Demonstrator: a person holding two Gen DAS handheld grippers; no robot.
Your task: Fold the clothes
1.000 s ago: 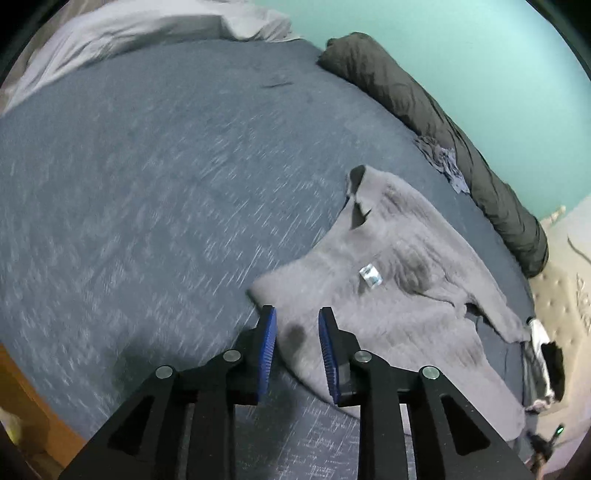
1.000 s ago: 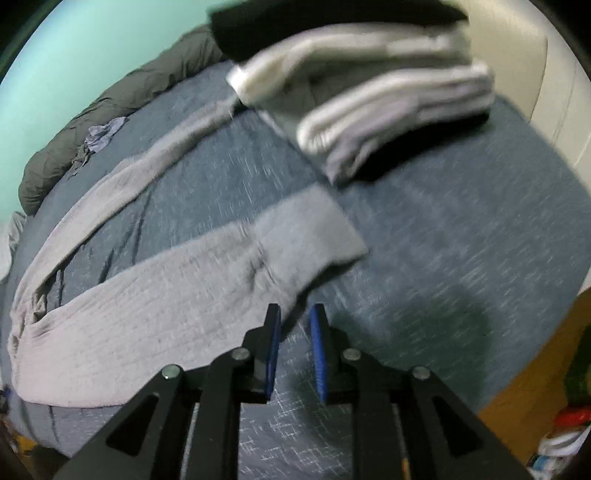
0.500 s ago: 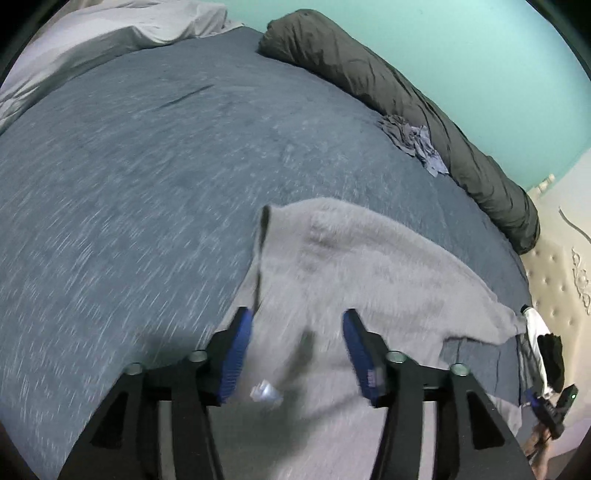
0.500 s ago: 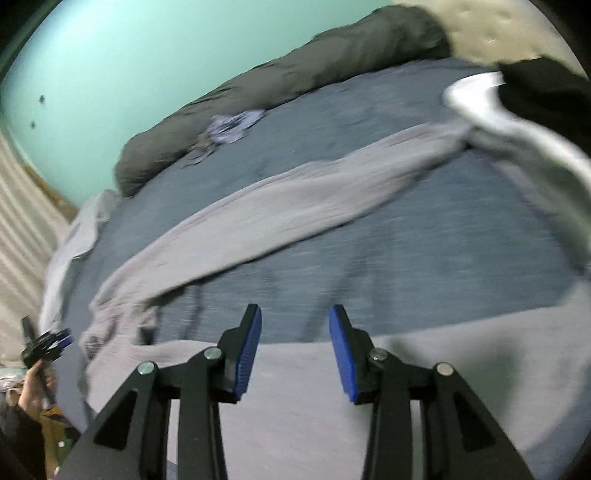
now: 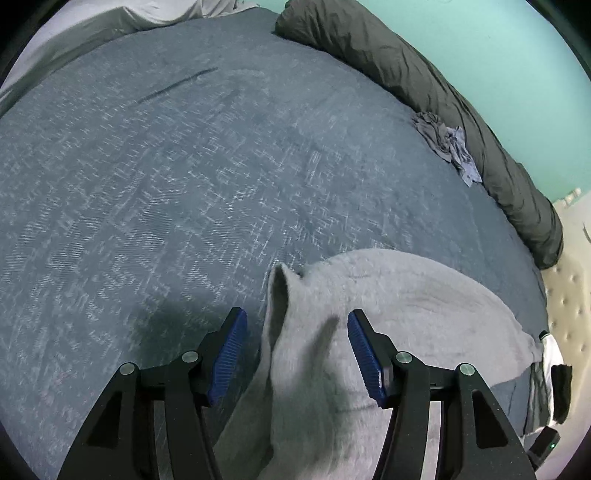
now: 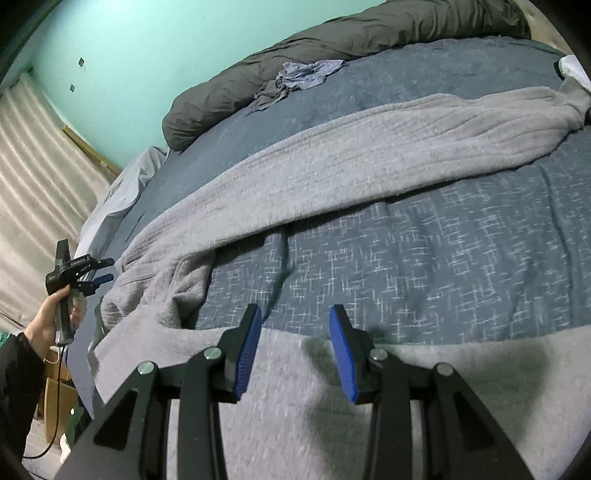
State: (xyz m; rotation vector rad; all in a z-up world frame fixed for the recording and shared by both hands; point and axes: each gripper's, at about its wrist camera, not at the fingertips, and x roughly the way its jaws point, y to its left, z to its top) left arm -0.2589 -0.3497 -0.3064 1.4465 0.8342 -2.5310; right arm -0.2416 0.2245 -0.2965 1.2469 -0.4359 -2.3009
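Note:
Grey knitted trousers (image 6: 369, 155) lie spread on the blue bedcover (image 6: 424, 251). One leg runs to the far right, and the other (image 6: 332, 413) passes under my right gripper. The right gripper (image 6: 295, 314) hangs open over that near leg's edge, with nothing pinched. In the left wrist view the trousers' bunched end (image 5: 399, 306) has a raised fold (image 5: 279, 295). My left gripper (image 5: 295, 321) hovers open above that fold, its pads off the cloth. In the right wrist view the left gripper (image 6: 75, 271) shows at the far left, held by a hand.
A rolled dark grey duvet (image 5: 424, 81) lines the green wall, with a small crumpled blue-grey cloth (image 5: 447, 144) against it. Folded clothes (image 5: 554, 369) sit by the cream tufted headboard (image 5: 569, 295). A pale sheet (image 5: 110, 22) lies at the far corner. A cardboard box (image 6: 55, 406) stands on the floor.
Both grippers opened wider. The left one swept across the bed onto the trousers' bunched end. The right one swung away from the cuff and the folded stack to the middle of the near leg.

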